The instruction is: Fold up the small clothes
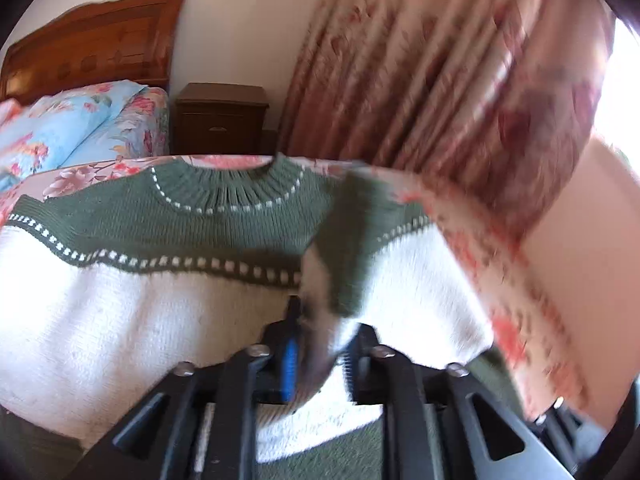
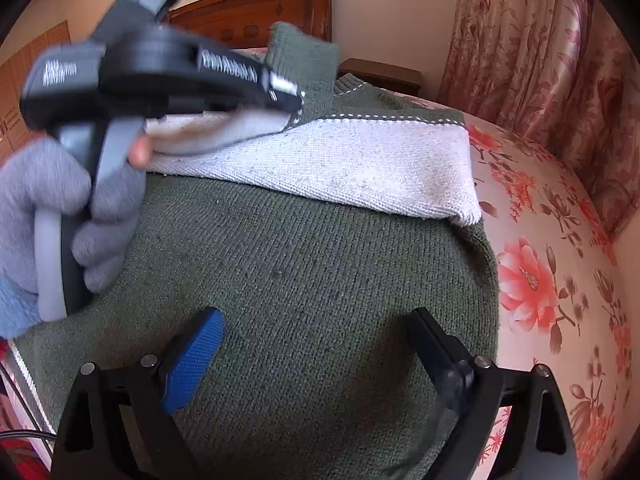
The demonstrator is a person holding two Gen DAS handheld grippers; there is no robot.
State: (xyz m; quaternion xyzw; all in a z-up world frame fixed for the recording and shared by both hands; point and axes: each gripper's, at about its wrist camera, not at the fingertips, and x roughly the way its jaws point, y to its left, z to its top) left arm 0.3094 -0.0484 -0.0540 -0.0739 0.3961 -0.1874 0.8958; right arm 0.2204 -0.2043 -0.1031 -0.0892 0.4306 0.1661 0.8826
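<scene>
A small green and white knit sweater (image 1: 160, 304) lies flat on the floral bedspread, collar (image 1: 228, 188) away from me. My left gripper (image 1: 320, 344) is shut on the sweater's sleeve (image 1: 344, 248), whose green cuff end hangs above the body. In the right wrist view the left gripper (image 2: 292, 100) holds that sleeve (image 2: 300, 52) lifted over the white band (image 2: 360, 164). My right gripper (image 2: 316, 332) is open and empty, hovering over the sweater's green lower part (image 2: 300, 264).
The floral bedspread (image 2: 552, 260) runs to the right of the sweater. A wooden headboard (image 1: 92, 40), blue floral pillows (image 1: 72, 124) and a dark nightstand (image 1: 220, 120) stand behind. A floral curtain (image 1: 440, 60) hangs at the right.
</scene>
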